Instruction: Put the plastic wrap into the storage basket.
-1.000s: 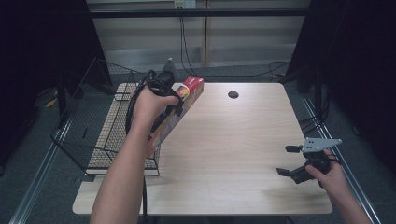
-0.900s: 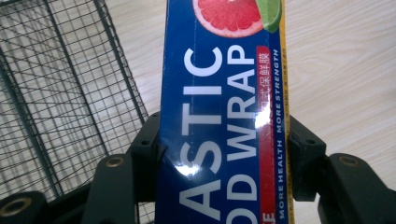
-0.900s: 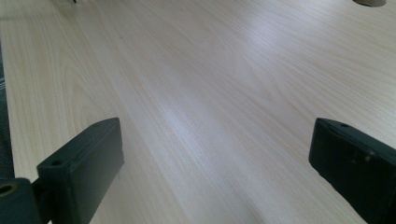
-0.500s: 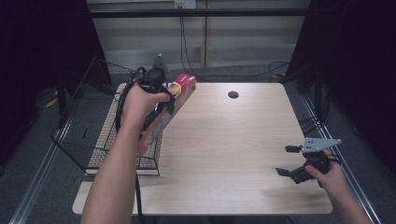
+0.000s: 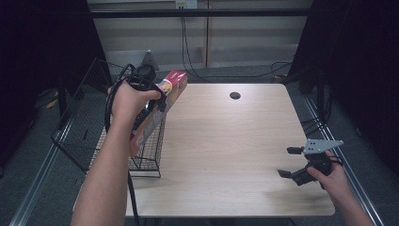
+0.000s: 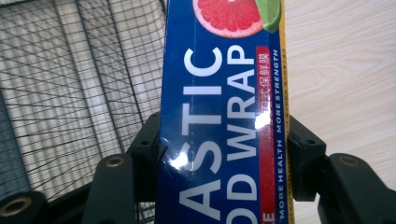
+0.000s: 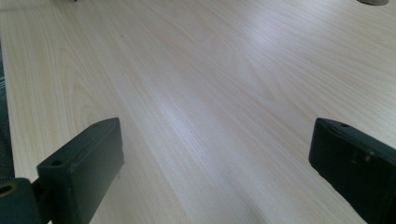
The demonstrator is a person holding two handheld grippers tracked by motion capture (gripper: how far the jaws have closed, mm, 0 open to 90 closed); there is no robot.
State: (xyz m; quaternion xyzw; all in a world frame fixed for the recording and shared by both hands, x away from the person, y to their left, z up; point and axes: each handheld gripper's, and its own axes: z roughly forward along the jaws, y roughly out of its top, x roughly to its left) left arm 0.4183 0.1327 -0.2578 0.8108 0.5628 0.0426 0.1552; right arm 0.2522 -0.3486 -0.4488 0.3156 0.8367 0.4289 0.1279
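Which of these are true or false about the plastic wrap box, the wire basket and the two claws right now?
1. The left claw is shut on the plastic wrap box. True.
2. The right claw holds a box. False: it is open and empty above the table.
3. The wire basket sits at the table's left edge. True.
4. The box lies flat on the table. False: it is held tilted over the basket.

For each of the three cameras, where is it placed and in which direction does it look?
High view: above the person's side, looking forward and down at the table; both forearms show.
Left gripper view: on the left gripper, looking along its jaws, shut on the plastic wrap box.
Right gripper view: on the right gripper, facing bare tabletop, jaws open.
Shared: the high and left gripper views both show the box and the wire basket.
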